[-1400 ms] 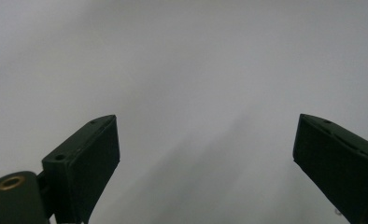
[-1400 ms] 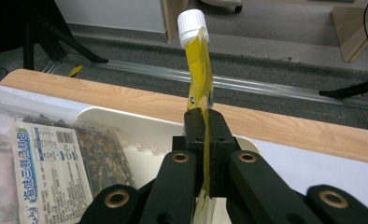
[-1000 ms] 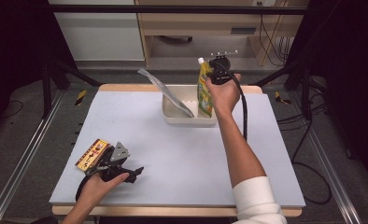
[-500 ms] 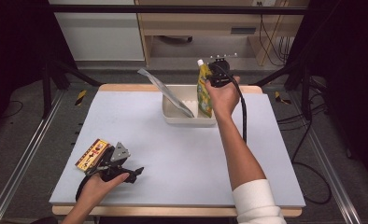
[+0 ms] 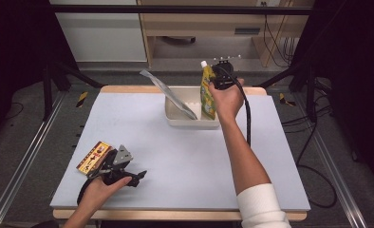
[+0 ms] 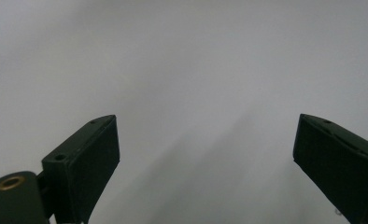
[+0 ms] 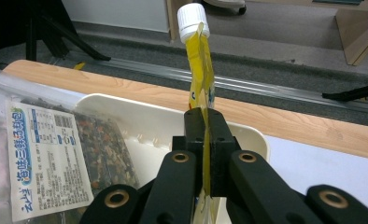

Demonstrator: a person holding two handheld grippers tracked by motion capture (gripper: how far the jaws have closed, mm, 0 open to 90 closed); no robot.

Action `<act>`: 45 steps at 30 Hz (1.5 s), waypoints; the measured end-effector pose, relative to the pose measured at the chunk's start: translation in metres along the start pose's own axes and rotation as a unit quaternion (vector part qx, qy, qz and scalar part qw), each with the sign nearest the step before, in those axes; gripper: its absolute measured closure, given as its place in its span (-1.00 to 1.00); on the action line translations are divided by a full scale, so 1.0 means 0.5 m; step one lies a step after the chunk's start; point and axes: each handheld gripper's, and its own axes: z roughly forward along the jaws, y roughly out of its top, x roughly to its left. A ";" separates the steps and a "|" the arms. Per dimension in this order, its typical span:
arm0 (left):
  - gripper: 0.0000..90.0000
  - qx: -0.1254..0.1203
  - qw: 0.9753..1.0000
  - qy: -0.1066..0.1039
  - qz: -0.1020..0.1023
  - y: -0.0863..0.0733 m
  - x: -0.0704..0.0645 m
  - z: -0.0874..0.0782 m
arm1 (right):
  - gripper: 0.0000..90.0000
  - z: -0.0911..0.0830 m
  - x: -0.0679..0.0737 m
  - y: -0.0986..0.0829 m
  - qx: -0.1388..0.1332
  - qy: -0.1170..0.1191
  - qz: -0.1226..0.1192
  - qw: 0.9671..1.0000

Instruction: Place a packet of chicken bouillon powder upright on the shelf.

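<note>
The table [image 5: 175, 156] carries a white bin [image 5: 182, 118] near its far edge, and a clear flat bag [image 5: 168, 95] (a white label and dark contents are seen in the right gripper view) leans in the bin's left part. The right gripper [image 5: 219, 80] pinches a yellow pouch [image 7: 201, 70] with a white cap, upright over the bin's right part. At the near left corner the left gripper [image 5: 128, 176] rests with its jaws spread wide over bare table, just beside a small flat packet [image 5: 94, 157].
</note>
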 end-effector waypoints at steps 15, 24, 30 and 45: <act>-0.85 0.001 1.000 -0.001 0.001 0.000 0.000 -0.001 | 0.98 0.005 0.003 -0.023 0.005 0.002 -0.013 1.000; -0.85 0.000 1.000 0.003 0.003 0.001 0.001 -0.002 | 0.37 -0.023 0.002 -0.019 -0.043 0.026 -0.016 0.999; -0.85 -0.001 1.000 0.007 0.003 0.000 0.006 -0.005 | 0.21 -0.059 0.011 -0.029 -0.076 0.041 -0.032 0.996; -0.85 0.002 1.000 0.029 -0.004 -0.001 0.025 -0.019 | -0.29 -0.140 0.016 -0.144 -0.121 0.054 -0.069 0.989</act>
